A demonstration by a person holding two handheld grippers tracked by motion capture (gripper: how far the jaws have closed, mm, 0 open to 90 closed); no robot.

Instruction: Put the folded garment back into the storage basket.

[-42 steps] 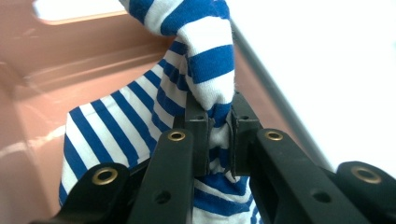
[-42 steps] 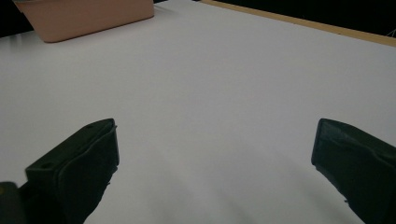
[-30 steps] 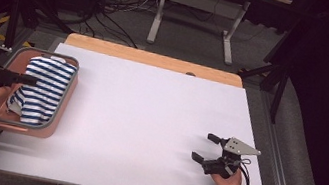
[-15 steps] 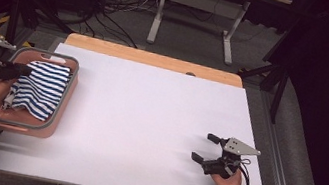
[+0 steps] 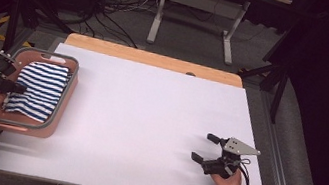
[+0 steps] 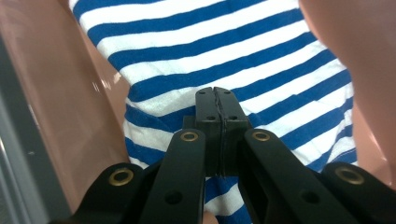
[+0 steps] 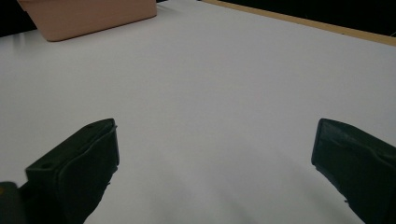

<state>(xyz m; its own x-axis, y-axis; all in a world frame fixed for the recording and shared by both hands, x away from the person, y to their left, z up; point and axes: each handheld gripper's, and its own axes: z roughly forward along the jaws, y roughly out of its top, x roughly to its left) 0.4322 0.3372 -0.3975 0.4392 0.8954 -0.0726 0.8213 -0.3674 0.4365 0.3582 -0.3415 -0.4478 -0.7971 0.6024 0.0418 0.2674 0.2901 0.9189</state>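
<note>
Two handheld grippers work at a table covered in white. At the table's left edge sits a pink basket [image 5: 65, 101] with a grey rim, and a blue-and-white striped cloth [image 5: 39, 89] lies bunched inside it. The left gripper [image 5: 10, 89] reaches into the basket from the left; its jaws have just been closing and now meet over the cloth, with the stripes lying right beneath the tips [image 6: 216, 105]. Whether a fold is caught between them cannot be told. The cloth rests wholly inside the basket, so lifting it out seems barely begun. The right gripper [image 5: 205, 147] rests on the white table cover [image 5: 147, 120] near the right front corner, its jaws spread wide with nothing between them, well apart from the basket.
</note>
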